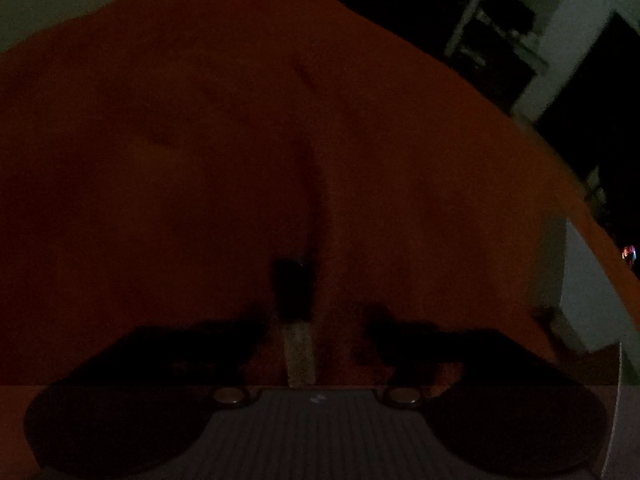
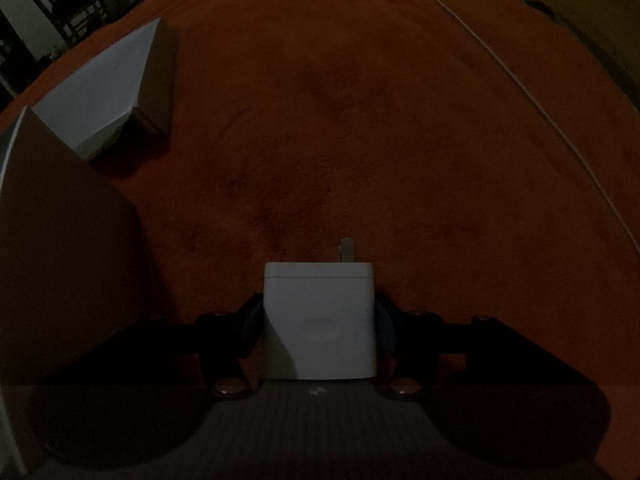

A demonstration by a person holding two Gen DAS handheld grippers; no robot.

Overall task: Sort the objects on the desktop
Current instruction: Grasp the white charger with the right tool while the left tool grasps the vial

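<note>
A: R gripper, state?

B: Fingers clamped on the charger, one pad on each side face. Charger sits square between them, prongs pointing fwd, away from the palm, so long axis runs along the fingers. Looks lifted just off the orange cloth, but lighting is poor; can't confirm a gap.

A: L gripper?

B: Fingers apart, nothing pinched. A slim stick-like item, dark end fwd, pale end toward the palm, lies on the cloth in the gap, nearer the left finger, apparently not touching either. Long axis along the fingers too. ID uncertain, too dark.

A: Key relation for next move?

B: Judgement only: charger goes to a box. Two boxes are fwd-left of the R fingers: white box further out, brown box close beside the left finger. R hand is nearer, so move is a leftward swing, prongs leading or down. Which box is the target, can't tell.

A: View differences?

B: R view alone shows charger, both boxes clearly, a white cable fwd-right. L view alone shows the stick item; it catches only a pale box edge at far right.
</note>
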